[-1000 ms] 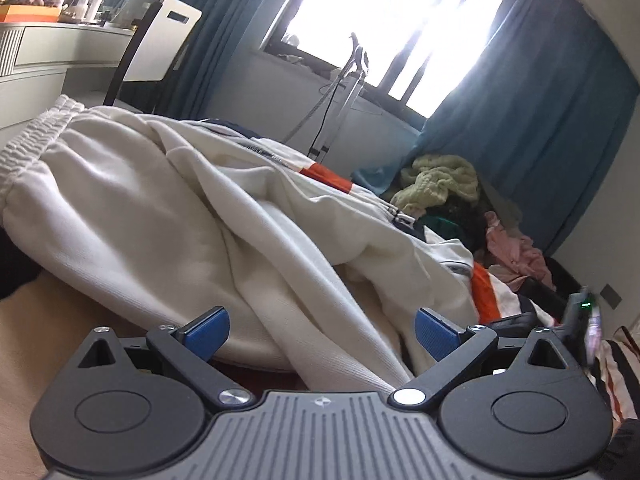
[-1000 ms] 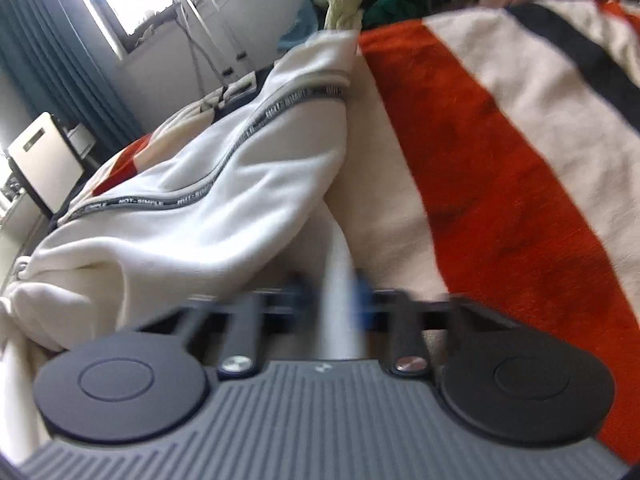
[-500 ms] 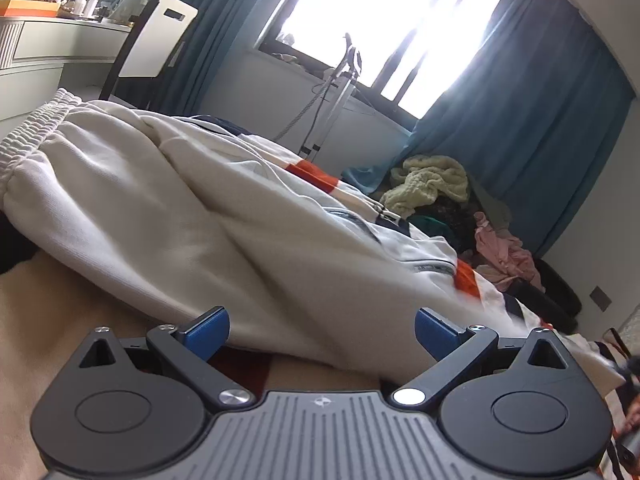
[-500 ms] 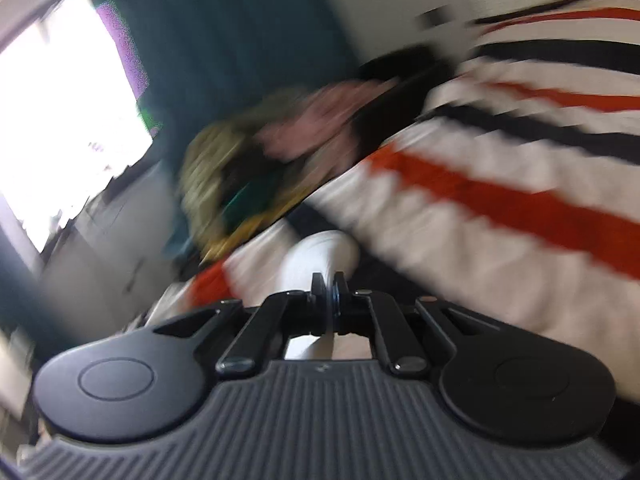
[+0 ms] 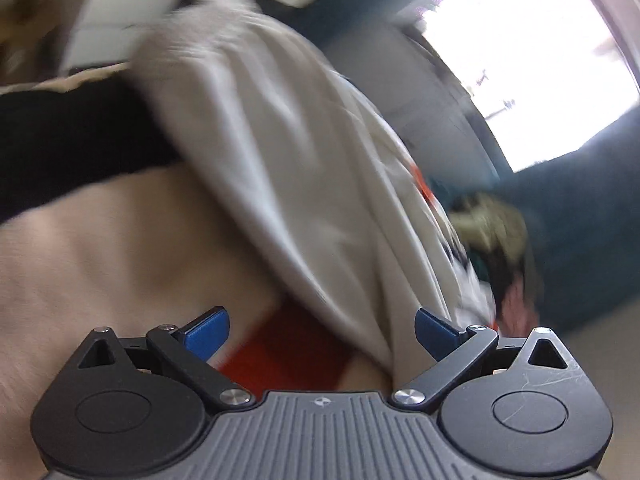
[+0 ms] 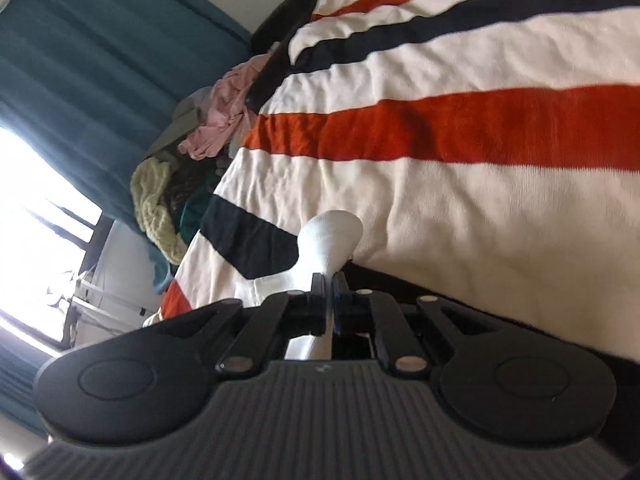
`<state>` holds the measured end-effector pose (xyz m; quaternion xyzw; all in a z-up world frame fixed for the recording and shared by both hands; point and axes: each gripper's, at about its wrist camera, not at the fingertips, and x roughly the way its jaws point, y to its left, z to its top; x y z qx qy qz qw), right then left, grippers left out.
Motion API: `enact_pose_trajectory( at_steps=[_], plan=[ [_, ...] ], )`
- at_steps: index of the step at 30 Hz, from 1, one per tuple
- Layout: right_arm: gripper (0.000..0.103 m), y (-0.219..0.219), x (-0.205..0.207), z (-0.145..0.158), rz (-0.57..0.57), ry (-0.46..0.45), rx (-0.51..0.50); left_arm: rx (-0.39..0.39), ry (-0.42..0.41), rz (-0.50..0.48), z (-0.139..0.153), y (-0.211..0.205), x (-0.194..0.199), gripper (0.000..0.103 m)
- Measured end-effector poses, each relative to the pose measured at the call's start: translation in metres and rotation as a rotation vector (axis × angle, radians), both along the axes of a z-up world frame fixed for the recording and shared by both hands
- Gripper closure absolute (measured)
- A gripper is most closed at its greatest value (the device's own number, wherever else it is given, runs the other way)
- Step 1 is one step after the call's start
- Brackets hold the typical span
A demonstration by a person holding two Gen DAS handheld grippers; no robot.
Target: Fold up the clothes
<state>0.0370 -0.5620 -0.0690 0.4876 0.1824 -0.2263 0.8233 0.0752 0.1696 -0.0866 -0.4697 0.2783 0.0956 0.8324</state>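
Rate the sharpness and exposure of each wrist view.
Left wrist view: heavy motion blur smears the white garment; the window is blown out; only the open left tool is crisp. Right wrist view: mostly sharp, striped blanket clear, window overexposed.

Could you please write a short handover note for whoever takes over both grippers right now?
Right gripper: shut on a fold of the white garment, held over the striped blanket.
Left gripper: open, holding nothing; its blue fingers sit at the near edge of the garment's main body, which drapes away across the blanket. That view is motion-blurred.
Done: one end of the garment is gripped; no finished fold is visible.
Left: probably take a second grip with the left gripper, spread the garment flat and fold it. A pile of other clothes waits near the curtain.
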Motion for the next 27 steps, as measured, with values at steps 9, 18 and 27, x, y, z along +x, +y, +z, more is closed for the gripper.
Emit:
enact_pose_trajectory(
  at_steps=[9,18,27],
  plan=[
    [0.096,-0.006,-0.004,-0.008,-0.007,0.021,0.049,-0.070,-0.038,0.206,-0.004,0.067,0.020,0.041],
    [0.097,-0.002,0.010,-0.017,0.006,0.095,0.010,0.159,-0.223,0.229,0.059,0.076,-0.015,0.095],
    [0.100,-0.009,-0.032,0.019,-0.257,0.073,-0.200,0.103,-0.252,0.293,0.082,0.131,-0.101,0.096]
  ],
)
